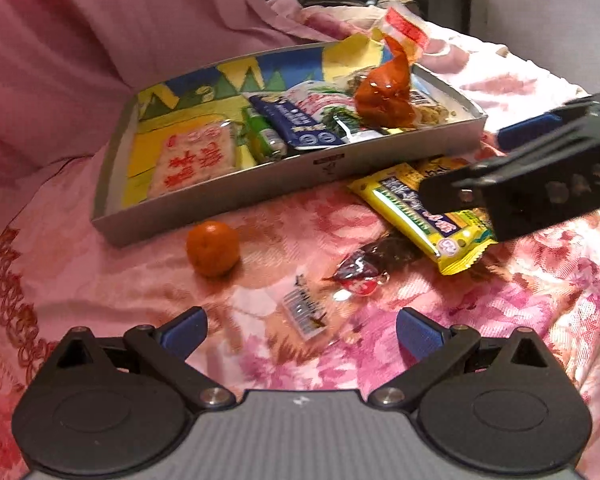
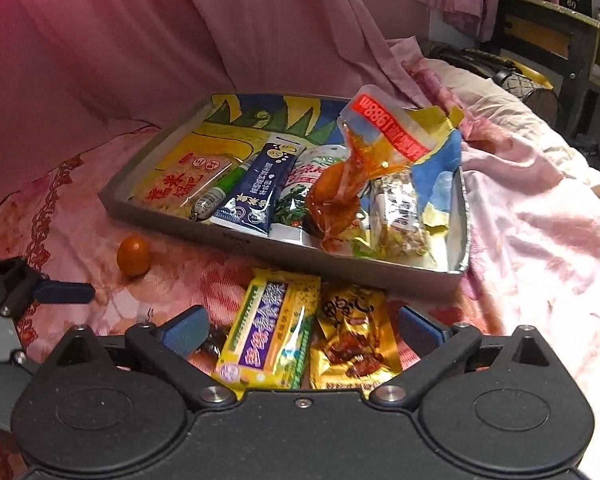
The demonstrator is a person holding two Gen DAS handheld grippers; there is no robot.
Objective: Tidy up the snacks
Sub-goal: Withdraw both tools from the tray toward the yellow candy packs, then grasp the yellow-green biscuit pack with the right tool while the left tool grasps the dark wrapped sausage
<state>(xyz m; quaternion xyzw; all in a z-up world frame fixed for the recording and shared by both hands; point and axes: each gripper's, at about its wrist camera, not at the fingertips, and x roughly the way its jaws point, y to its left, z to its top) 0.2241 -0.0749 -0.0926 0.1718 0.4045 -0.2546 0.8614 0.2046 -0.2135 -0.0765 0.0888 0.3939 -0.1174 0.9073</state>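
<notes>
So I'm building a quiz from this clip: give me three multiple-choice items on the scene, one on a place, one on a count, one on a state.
1. Where is the orange?
A. in the tray
B. on the blanket, in front of the tray
C. between the right gripper's fingers

2. How many packets lie below the right gripper, outside the tray?
A. two
B. four
C. none

3. How does the left gripper stand?
A. shut on the orange
B. shut on a packet
C. open, holding nothing

Answers: 
1 B, it sits on the blanket just outside the tray's front wall. 
2 A, a yellow packet and a gold packet lie side by side there. 
3 C, its fingers are spread wide with only blanket between them.
</notes>
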